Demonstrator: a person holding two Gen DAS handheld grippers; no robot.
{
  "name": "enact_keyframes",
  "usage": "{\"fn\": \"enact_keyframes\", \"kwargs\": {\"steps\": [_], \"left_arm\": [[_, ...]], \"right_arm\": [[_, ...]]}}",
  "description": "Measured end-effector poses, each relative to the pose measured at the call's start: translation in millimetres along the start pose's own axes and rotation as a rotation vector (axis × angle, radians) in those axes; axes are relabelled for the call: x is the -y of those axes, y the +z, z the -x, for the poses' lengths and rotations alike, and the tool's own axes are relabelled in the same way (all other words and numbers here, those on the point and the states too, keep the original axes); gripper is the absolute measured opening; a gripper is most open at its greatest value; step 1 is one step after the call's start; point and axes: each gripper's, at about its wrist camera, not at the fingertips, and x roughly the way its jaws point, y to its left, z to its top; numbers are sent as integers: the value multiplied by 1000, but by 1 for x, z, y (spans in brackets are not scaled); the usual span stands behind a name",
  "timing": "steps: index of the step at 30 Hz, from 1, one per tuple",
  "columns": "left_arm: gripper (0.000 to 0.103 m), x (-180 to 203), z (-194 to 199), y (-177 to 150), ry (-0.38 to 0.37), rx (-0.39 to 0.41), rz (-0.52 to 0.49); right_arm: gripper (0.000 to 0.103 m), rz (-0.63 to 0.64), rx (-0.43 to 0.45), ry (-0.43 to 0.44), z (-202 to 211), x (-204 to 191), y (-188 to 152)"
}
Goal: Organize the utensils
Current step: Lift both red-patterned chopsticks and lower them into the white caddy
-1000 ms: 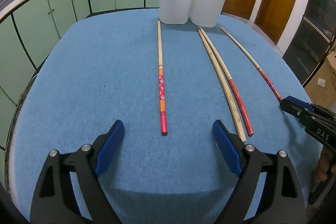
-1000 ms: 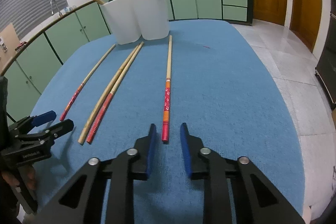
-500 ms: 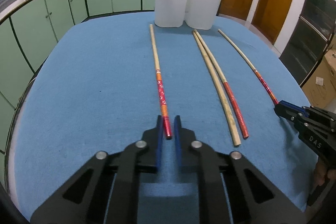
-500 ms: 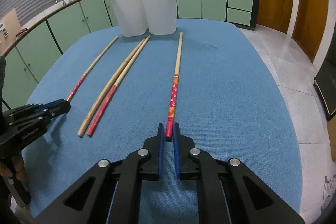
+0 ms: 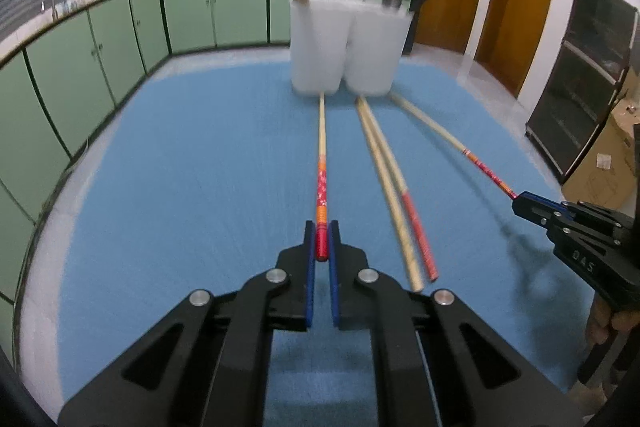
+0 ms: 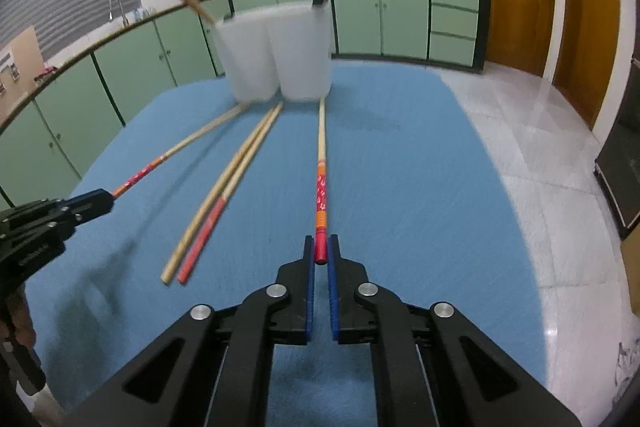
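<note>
Each claw, left gripper (image 5: 321,241) and right gripper (image 6: 321,251), is nearly closed on a patterned chopstick's (image 5: 321,187) red near end, so its far tip aims toward the white holder (image 5: 348,47).

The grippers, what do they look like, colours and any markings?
Both the left gripper and right gripper are black, angular frames with cut-out openings, blue pads lining the fingers, and round silver bolts. Pale lettering marks the right one's side. No cables show.

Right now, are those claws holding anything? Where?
Yes. The left gripper pinches a flowered chopstick by its red end; the right gripper pinches the matching chopstick likewise.
</note>
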Motion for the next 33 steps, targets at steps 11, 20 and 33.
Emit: {"fn": "enact_keyframes", "kwargs": {"steps": [11,20,33], "left_arm": [[5,1,70,59,-11,233,10],[5,11,79,104,-38,317,10],[5,27,103,153,-72,437,-17]], "right_arm": [[6,-42,174,36,56,20,60],[6,-43,276,73,84,25,121],[6,31,348,164,111,9,180]]}}
